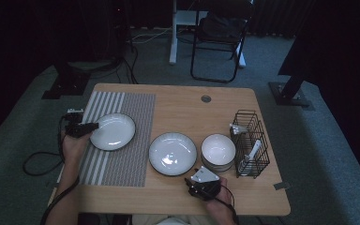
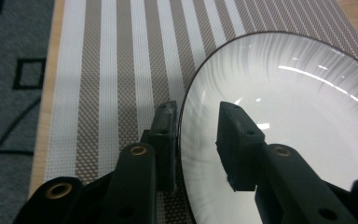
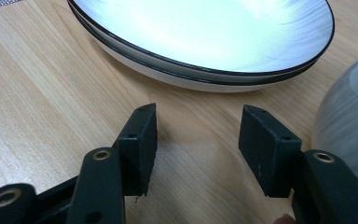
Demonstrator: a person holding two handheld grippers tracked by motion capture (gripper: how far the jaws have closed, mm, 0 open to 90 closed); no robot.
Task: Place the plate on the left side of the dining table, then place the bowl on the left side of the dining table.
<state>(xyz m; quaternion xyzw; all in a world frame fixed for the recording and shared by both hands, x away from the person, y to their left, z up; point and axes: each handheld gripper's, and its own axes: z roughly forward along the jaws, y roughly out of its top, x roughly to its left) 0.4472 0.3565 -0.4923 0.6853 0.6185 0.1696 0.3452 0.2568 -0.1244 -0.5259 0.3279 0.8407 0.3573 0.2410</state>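
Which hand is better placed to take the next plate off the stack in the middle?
The right. Its claw stands open and empty just short of the stacked plates, facing their rim. The left claw straddles the rim of the plate on the placemat, farther away.

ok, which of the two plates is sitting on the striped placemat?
The left plate, its rim between the left tool's open jaws. The other plate sits on bare wood at the table's middle.

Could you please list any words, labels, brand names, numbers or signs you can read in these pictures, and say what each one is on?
None can be read: the plate on the striped placemat, the stacked plates, the bowls, the wire rack and the table carry no lettering. The black square outlines on the floor in the left gripper view form no word.
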